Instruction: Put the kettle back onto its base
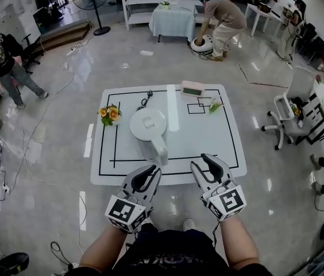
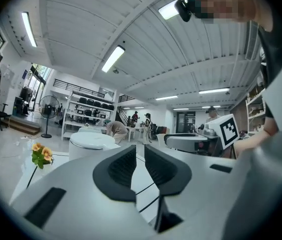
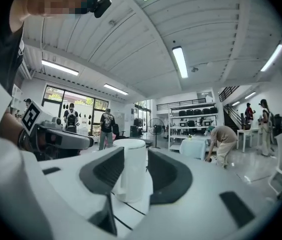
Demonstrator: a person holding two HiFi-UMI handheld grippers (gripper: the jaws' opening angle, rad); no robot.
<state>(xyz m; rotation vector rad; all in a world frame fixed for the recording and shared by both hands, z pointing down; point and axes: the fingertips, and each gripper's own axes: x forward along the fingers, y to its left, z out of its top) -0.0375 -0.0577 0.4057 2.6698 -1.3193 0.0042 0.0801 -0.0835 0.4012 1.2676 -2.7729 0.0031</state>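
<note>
Right tongs (image 3: 136, 153) frame kettle (image 3: 131, 176) between jaws; head view shows clear gap.

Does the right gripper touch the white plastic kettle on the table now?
Apart. In the head view, bare white table lies between the right gripper and the white plastic kettle.

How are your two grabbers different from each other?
The left gripper has its jaws almost together, with just a thin slit between them; the right gripper has its jaws wider apart. Through the right gripper's gap you see the white kettle; in the left gripper view the kettle sits off to one side. Both are empty and held near the table's front edge.
</note>
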